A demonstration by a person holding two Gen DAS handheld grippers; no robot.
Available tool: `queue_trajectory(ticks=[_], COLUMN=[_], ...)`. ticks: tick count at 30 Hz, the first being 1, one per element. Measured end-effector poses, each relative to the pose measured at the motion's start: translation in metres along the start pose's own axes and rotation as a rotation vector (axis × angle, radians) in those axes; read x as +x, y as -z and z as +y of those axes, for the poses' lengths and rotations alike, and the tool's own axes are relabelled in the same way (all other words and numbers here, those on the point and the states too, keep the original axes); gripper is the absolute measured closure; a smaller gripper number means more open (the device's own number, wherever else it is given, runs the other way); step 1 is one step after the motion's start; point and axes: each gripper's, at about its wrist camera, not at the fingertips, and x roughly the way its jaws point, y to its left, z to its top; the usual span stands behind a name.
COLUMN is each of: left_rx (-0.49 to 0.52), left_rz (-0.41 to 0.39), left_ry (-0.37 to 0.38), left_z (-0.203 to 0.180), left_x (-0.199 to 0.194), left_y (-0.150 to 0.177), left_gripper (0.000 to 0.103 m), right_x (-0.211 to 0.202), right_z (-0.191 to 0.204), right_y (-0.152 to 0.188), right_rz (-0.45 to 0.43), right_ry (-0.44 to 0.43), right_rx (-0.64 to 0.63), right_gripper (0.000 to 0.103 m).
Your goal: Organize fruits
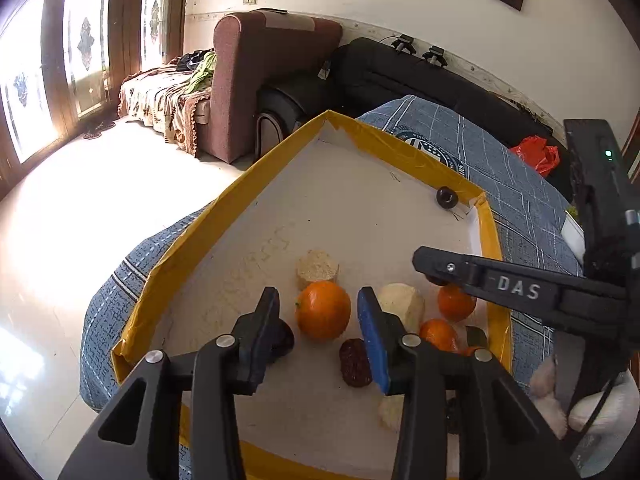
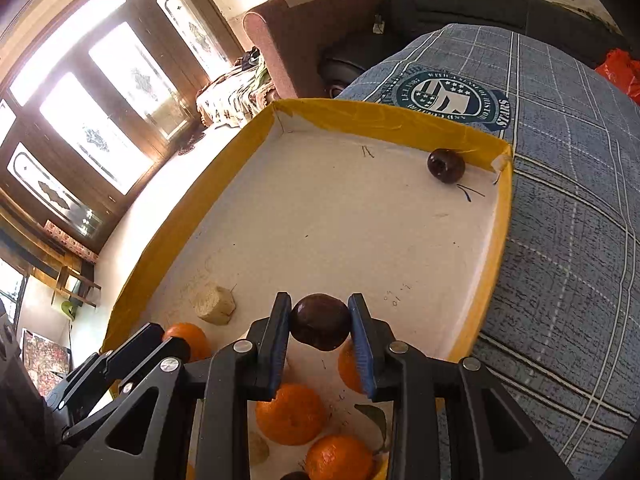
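Observation:
A shallow yellow-rimmed tray [image 1: 188, 240] with a white floor holds the fruit. My left gripper [image 1: 318, 306] is open, its fingers on either side of an orange [image 1: 323, 309], not closed on it. Pale cut fruit pieces [image 1: 317, 267], more oranges [image 1: 456, 302] and a dark red fruit [image 1: 354, 362] lie nearby. My right gripper [image 2: 320, 322] is shut on a dark plum [image 2: 320, 321], held above the tray floor. Another dark plum [image 2: 446, 166] sits in the tray's far right corner, also in the left wrist view [image 1: 447, 197]. Oranges [image 2: 290, 414] lie under the right gripper.
The tray [image 2: 490, 280] rests on a blue checked cloth [image 2: 568, 208] over a table. A brown sofa [image 1: 256, 80] and black seat [image 1: 400, 72] stand behind. A red bag [image 1: 536, 154] lies at the back right. The right gripper's arm [image 1: 520, 288] crosses the tray's right side.

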Motion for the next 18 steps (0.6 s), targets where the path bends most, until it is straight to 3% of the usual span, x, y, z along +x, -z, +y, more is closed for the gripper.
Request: queue_trajectory(ticks=[2,5,11,15,18], left_rx=[0.011,0.026,0.056,0.103,0.153], left_rz=[-0.015,-0.033,-0.061,-0.116,-0.182], left_ry=[0.006,0.016,0.024,-0.007,-0.060], left_z=[-0.003,-0.008,-0.021,-0.038,-0.056], left_x=[-0.005,-0.011,-0.026,-0.044,-0.061], left_y=[0.000,0.000,0.004,0.010,0.016], left_gripper=[0.049,0.044,0.041,0.035,0.027], right_x=[0.007,0.002,-0.032,-0.063,-0.090], right_z=[0.002,0.003,0.001,-0.009,-0.023], right_y=[-0.001,-0.002,0.000,0.015,0.035], right_rz=[0.005,-0.012,-0.085,-0.140,-0.200], right_ry=[-0.012,-0.019,-0.002,0.030,0.063], right_rx=[0.012,0.014,0.003,0.006,0.037], right_gripper=[0.068,0.059,0.055,0.053,0.047])
